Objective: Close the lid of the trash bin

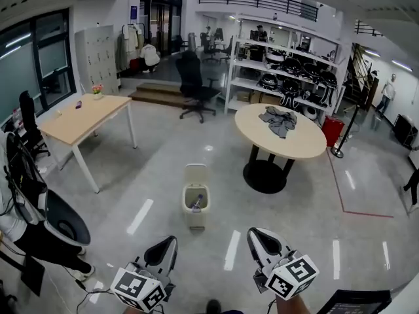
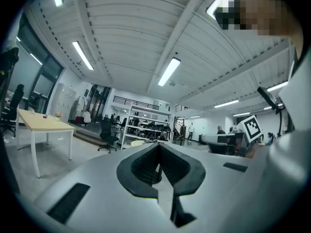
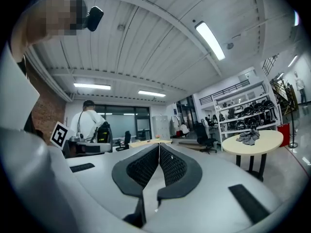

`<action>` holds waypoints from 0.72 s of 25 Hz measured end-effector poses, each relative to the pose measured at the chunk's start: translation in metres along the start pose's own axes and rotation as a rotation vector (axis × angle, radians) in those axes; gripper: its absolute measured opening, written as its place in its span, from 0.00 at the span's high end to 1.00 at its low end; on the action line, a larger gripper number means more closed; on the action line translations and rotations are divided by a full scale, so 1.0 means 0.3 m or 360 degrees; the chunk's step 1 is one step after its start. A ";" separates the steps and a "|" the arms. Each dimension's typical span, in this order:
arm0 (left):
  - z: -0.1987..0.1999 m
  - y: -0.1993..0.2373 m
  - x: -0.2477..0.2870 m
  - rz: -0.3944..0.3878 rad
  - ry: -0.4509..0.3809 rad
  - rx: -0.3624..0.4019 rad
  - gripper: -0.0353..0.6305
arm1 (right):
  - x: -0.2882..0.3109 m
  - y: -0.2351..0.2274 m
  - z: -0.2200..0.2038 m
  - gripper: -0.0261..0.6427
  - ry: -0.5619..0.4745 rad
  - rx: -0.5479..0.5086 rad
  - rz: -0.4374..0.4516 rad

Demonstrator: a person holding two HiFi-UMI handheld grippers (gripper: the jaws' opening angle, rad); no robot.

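Head view: a small cream trash bin, boxy with rounded corners, is seen standing on the glossy grey floor, its lid raised upright at the back and its dark inside exposed. The left tool and the right tool are held low in the foreground, well apart from the bin, each ending in a tapered black tip. Beyond the bin, a crumpled grey cloth is shown lying on a round surface of pale wood on a black pedestal.

Left gripper view: the left tool's ribbed black pads are pressed together into a closed wedge, with nothing held between them. A rectangular surface of light wood on white legs is seen at the left.

Right gripper view: the right tool's textured pads are likewise drawn shut, meeting along one thin seam, with nothing gripped. The round surface and its cloth are visible at the right.
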State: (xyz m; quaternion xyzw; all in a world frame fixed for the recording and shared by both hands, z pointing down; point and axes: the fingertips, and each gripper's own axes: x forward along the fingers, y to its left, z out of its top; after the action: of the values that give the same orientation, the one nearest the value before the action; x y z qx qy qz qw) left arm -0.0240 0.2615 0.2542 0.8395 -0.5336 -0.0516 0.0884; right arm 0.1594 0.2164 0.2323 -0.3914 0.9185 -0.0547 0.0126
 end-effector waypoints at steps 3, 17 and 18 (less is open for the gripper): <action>0.024 0.024 0.133 0.0018 -0.0004 0.0008 0.95 | 0.083 -0.131 0.020 0.95 0.0000 -0.0017 0.0017; 0.016 0.333 0.569 0.0066 0.0070 0.0031 0.95 | 0.550 -0.460 -0.049 0.95 0.0066 0.0093 0.0060; 0.017 0.380 0.598 0.0064 0.0063 0.0019 0.95 | 0.600 -0.474 -0.057 0.95 0.0078 0.0094 0.0049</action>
State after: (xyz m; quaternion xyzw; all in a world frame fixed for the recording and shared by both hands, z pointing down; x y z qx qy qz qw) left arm -0.0497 0.0513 0.2738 0.8300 -0.5488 -0.0300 0.0949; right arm 0.1356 -0.0095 0.2685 -0.3752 0.9225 -0.0911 0.0026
